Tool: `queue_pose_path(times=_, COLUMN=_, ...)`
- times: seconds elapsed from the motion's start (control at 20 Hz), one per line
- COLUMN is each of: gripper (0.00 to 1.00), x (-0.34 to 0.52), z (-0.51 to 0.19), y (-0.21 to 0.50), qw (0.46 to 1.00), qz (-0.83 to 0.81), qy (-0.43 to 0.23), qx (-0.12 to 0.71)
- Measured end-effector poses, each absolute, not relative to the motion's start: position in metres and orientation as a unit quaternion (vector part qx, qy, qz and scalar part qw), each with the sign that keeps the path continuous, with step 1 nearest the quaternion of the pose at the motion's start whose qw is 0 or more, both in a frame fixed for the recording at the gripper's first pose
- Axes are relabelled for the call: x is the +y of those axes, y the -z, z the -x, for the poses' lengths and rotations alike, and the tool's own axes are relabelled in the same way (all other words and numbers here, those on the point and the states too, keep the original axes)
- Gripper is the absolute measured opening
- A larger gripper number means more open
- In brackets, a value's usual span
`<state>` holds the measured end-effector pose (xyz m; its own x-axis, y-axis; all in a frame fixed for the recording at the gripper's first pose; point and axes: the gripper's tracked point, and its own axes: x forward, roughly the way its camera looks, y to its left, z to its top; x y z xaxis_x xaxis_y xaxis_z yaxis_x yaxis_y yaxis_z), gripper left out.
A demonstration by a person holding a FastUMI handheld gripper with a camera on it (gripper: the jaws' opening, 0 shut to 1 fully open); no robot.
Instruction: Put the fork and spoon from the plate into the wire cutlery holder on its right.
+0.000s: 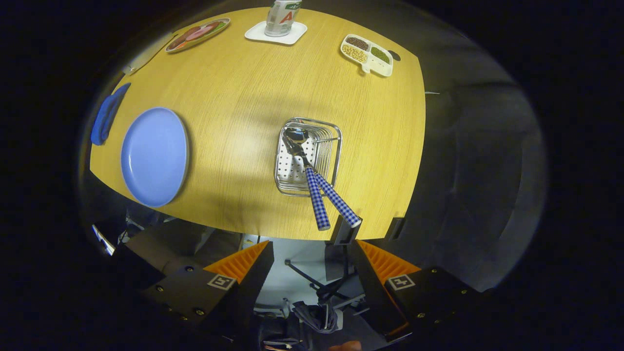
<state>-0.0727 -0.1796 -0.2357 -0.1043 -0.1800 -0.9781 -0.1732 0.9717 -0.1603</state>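
Fork [336, 197] and spoon [316, 197] are leaning inside the wire cutlery holder [308, 157], right of the bare plate [155, 156]; the gripper [312, 261] is hanging wide open, empty, nearside. Job apparently finishing; only withdrawal remaining.

The round table [234, 97] has a matt, light wood-grain top. On it, the wire cutlery holder [331, 146] is shiny metal with a perforated floor. The fork [336, 199] and spoon [316, 200] have polished metal heads and checked handles. The blue plate [155, 156] looks smooth, with a soft sheen.
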Motion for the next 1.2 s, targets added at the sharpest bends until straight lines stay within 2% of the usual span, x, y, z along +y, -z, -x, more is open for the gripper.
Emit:
queue_pose_path(times=0.45, gripper=0.97, x=-0.129, z=0.052, y=0.19, qw=0.78, qz=0.065, qy=0.003, qx=0.623)
queue_pose_path(times=0.75, gripper=0.97, x=-0.089, z=0.046, y=0.168, qw=0.824, qz=0.057, qy=-0.012, qx=0.564)
queue_pose_path(times=1.0, gripper=0.97, x=-0.06, z=0.018, y=0.143, qw=0.886, qz=0.027, qy=-0.014, qx=0.462)
queue_pose_path(times=1.2, gripper=0.97, x=-0.046, z=-0.007, y=0.105, qw=0.942, qz=0.009, qy=-0.014, qx=0.335)
